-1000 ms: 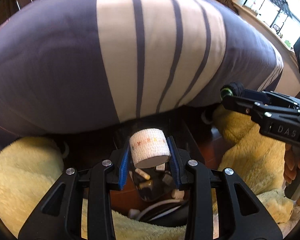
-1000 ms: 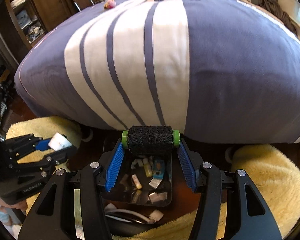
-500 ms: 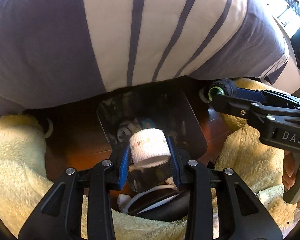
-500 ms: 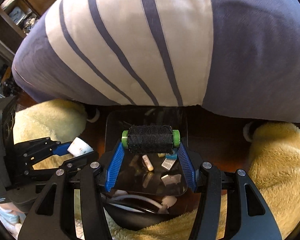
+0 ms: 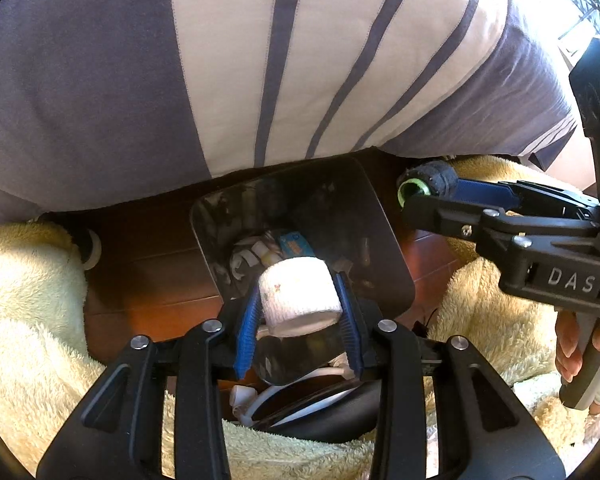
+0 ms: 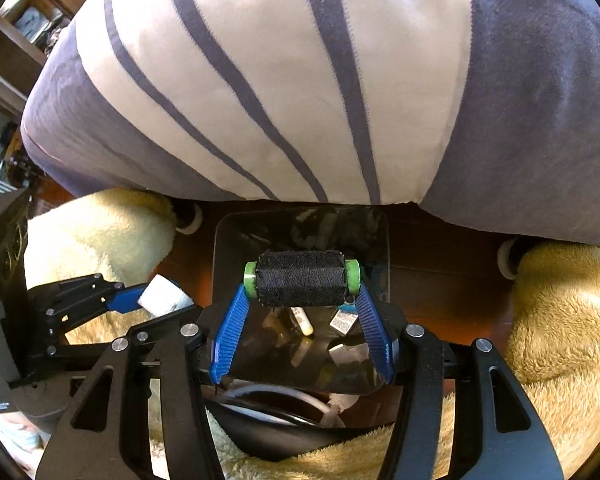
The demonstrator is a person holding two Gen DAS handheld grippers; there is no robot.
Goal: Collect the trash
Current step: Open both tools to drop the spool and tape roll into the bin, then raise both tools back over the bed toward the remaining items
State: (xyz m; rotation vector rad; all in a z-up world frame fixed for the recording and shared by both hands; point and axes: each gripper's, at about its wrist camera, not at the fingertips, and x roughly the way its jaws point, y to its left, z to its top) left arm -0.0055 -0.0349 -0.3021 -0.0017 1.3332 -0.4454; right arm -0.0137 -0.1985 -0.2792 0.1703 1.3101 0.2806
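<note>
At far left a cream rug (image 5: 32, 320) lies on the wood floor (image 5: 148, 276), with a white caster (image 5: 94, 248) at its edge. Next, the left gripper (image 5: 298, 300) has its blue pads (image 5: 247, 328) pressed against both sides of a white roll (image 5: 298, 298), held over the near rim of a dark bin (image 5: 384, 248). The bin stands on the floor just under the edge of a striped cover (image 5: 260, 60) and holds small scraps, among them a blue packet (image 5: 294, 244). Below the bin, at the bottom, a white cord (image 5: 300, 390) curls over a black object.

To the right, the right gripper (image 6: 302, 280) clamps a black spool (image 6: 302, 278) by its green ends (image 6: 354, 276), its jaws closed on it. The spool hangs above the bin's opening (image 6: 236, 232); in the left view it sits off the bin's right rim (image 5: 430, 178). A second rug (image 6: 568, 312) lies at far right.
</note>
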